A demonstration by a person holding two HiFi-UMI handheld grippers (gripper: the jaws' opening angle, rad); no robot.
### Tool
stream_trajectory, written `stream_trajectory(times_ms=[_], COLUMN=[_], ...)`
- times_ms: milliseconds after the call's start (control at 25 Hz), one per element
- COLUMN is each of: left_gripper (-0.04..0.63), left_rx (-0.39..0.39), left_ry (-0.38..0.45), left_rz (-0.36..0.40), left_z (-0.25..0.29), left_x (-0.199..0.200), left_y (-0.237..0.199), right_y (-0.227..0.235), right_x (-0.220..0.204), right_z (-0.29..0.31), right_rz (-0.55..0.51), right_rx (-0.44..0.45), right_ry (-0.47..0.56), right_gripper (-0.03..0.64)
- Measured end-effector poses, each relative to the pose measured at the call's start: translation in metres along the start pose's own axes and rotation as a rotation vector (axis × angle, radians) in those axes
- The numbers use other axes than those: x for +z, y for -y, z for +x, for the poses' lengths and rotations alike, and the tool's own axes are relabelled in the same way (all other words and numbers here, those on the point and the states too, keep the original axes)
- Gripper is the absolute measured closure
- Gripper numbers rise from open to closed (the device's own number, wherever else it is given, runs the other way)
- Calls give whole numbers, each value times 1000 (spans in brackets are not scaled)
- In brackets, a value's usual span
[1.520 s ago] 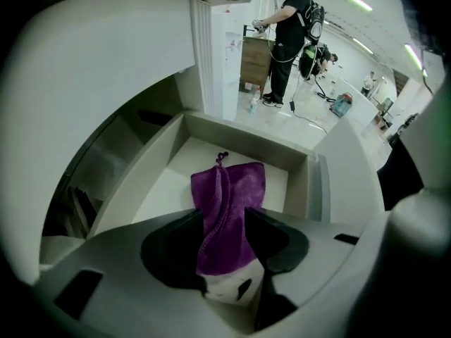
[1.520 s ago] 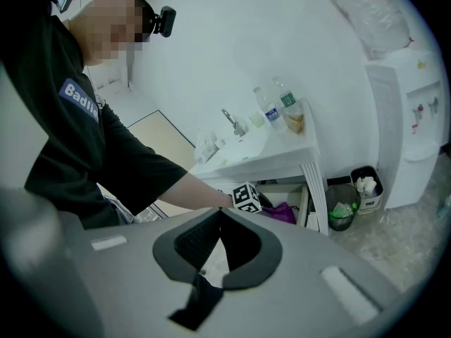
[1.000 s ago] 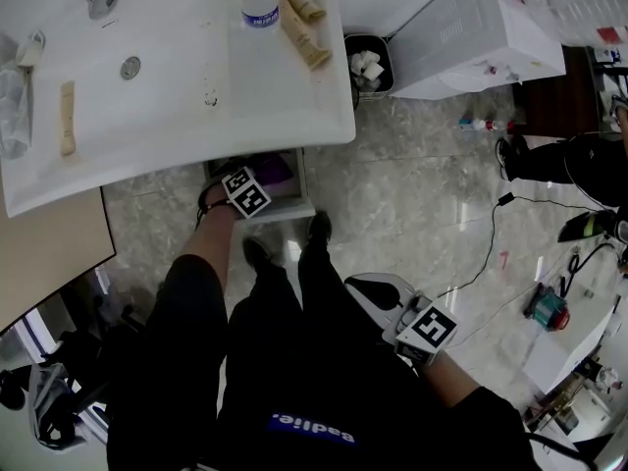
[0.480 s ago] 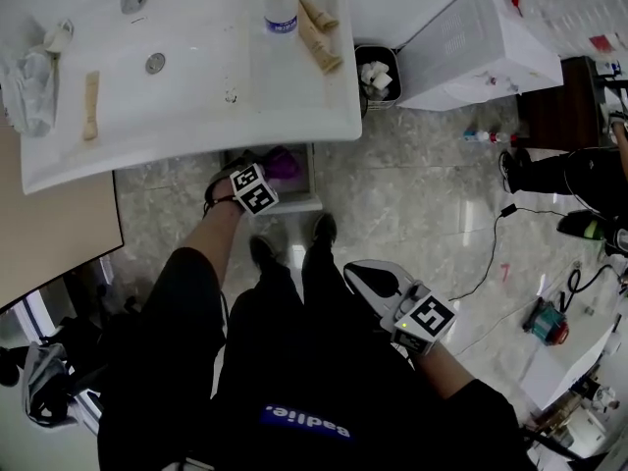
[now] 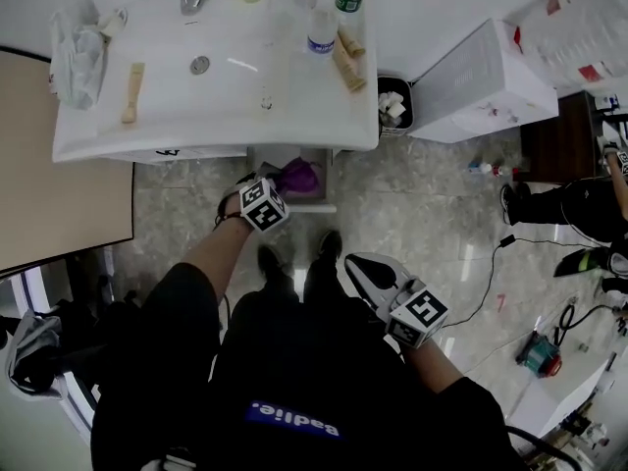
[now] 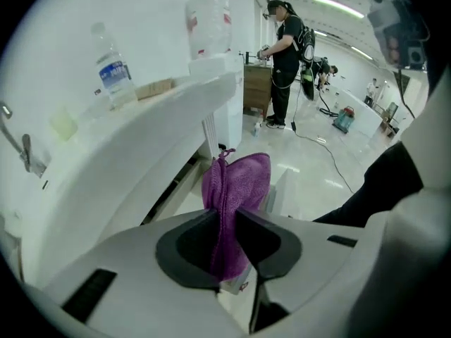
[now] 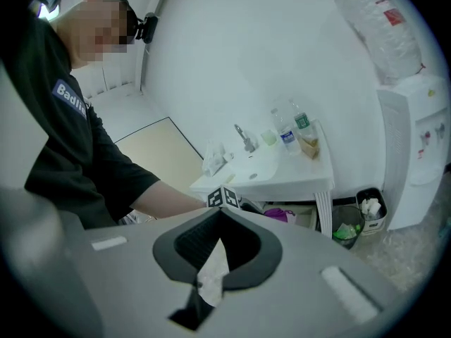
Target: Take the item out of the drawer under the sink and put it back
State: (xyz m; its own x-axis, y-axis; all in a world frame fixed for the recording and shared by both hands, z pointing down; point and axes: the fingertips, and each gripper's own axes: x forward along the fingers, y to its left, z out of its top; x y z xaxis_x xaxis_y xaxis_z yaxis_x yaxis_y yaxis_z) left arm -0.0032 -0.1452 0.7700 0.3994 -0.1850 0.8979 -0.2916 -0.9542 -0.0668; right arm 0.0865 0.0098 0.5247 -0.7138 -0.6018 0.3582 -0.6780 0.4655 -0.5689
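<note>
Under the big white sink (image 5: 216,96) the white drawer (image 5: 294,207) is open. Our right claw (image 5: 371,275), far from the sink, is closed and empty. Our left claw (image 6: 224,217) pinches the fuzzy purple cloth (image 6: 238,182) just below the sink. We think the cloth is light and floppy, so a bunched fold is the best place to hold it.

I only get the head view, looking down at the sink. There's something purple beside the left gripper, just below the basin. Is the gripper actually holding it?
Observer: Yes. In the left gripper view, the left gripper has its fingers closed on a purple cloth, which sticks up between them.
Visitor: And the other one, down by the leg?
Observer: The right gripper view shows the right gripper with its fingers together and nothing between them.
</note>
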Motion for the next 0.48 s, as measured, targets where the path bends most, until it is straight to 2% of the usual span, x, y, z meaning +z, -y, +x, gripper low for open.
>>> stream_trajectory(times_ms=[320, 480], left_gripper=[512, 512], left_rx=[74, 107], left_ry=[186, 283], left_rz=[-149, -211], left_z=[-101, -158], left_x=[12, 18], left_y=[8, 17], right_y=[-10, -29], right_x=[7, 10], right_z=[6, 12], right_rz=[-73, -103], right_rx=[-80, -77], right_ry=[-35, -43], right_gripper=[615, 615])
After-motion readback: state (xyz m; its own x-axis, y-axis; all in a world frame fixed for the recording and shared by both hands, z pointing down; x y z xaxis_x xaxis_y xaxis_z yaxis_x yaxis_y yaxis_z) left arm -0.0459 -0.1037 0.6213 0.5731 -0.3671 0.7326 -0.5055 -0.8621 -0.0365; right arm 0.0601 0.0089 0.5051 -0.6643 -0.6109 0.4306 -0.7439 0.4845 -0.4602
